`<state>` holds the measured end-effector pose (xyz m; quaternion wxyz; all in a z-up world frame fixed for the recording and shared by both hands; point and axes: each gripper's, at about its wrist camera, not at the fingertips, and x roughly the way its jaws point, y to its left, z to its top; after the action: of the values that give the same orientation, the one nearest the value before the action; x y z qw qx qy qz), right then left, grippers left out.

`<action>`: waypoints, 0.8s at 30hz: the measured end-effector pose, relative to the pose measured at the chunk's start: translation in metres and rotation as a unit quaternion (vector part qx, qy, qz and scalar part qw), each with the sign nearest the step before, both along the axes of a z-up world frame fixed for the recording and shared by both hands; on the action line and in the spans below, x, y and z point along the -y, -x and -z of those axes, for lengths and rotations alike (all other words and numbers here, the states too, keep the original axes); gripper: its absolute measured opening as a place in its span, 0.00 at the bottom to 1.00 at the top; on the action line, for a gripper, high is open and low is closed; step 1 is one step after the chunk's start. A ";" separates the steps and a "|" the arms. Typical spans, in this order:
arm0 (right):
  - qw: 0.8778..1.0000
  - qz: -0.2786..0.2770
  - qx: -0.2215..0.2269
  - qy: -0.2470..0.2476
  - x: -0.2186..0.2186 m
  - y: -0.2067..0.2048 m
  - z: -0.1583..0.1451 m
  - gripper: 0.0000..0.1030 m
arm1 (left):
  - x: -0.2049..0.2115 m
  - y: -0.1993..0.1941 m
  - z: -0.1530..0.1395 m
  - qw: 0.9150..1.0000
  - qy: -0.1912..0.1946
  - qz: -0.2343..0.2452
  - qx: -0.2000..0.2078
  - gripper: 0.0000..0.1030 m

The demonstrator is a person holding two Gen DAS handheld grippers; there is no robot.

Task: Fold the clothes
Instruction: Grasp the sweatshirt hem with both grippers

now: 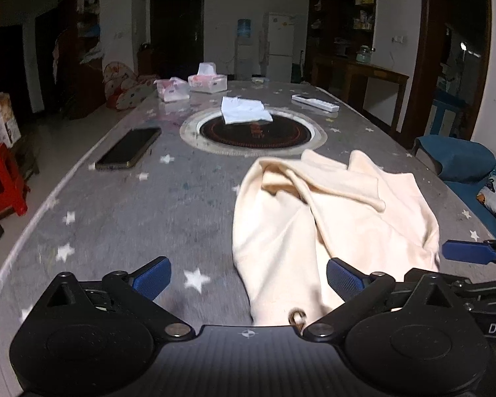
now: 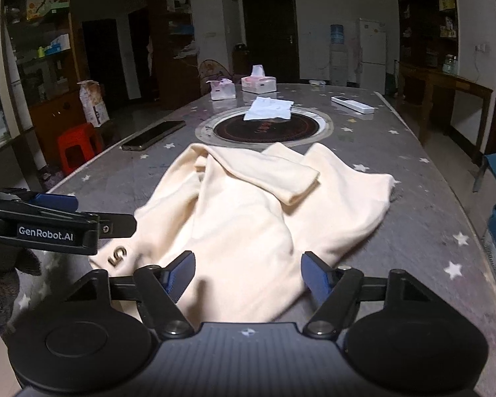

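Note:
A cream garment (image 1: pixel 330 218) lies crumpled on the grey star-patterned table (image 1: pixel 132 215), a sleeve folded across its top. It also shows in the right wrist view (image 2: pixel 248 218), with a gold "5" mark (image 2: pixel 117 255) near its left hem. My left gripper (image 1: pixel 248 279) is open at the garment's near left edge, its right finger over the cloth. My right gripper (image 2: pixel 248 276) is open over the garment's near edge, holding nothing. The right gripper's blue fingertip (image 1: pixel 468 251) shows at the right in the left wrist view; the left gripper's side (image 2: pixel 49 225) shows at the left in the right wrist view.
A phone (image 1: pixel 129 148) lies on the table's left. A round inset hob (image 1: pixel 253 130) with a folded white cloth (image 1: pixel 244 110) sits mid-table. Tissue boxes (image 1: pixel 207 81) and a remote (image 1: pixel 315 102) lie farther back. A blue sofa (image 1: pixel 479 178) is at the right, a red stool (image 1: pixel 1 185) at the left.

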<state>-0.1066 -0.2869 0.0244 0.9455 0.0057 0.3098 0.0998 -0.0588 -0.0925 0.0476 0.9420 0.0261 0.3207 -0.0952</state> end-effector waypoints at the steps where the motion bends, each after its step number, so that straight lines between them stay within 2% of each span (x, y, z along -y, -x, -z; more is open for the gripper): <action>1: 1.000 -0.003 0.001 0.000 -0.001 -0.003 -0.001 0.65 | 0.000 -0.003 -0.001 1.000 -0.004 0.001 0.002 0.94; 7: 1.000 -0.020 0.006 -0.001 -0.005 -0.021 -0.008 0.60 | 0.005 -0.032 -0.011 1.000 -0.018 0.018 0.010 0.77; 14: 1.000 -0.014 -0.002 -0.006 0.002 -0.038 -0.006 0.54 | 0.032 -0.057 -0.013 0.994 -0.048 0.094 0.027 0.64; 19: 1.000 -0.008 -0.010 -0.010 0.013 -0.042 -0.004 0.53 | 0.061 -0.073 -0.005 0.980 -0.084 0.176 0.041 0.63; 24: 1.000 -0.005 -0.014 -0.010 0.022 -0.046 -0.002 0.53 | 0.084 -0.085 0.009 0.957 -0.116 0.259 0.057 0.61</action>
<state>-0.0609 -0.3086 0.0269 0.9405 0.0153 0.3221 0.1072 0.0258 -0.1764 0.0391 0.8925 0.2230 0.2573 -0.2960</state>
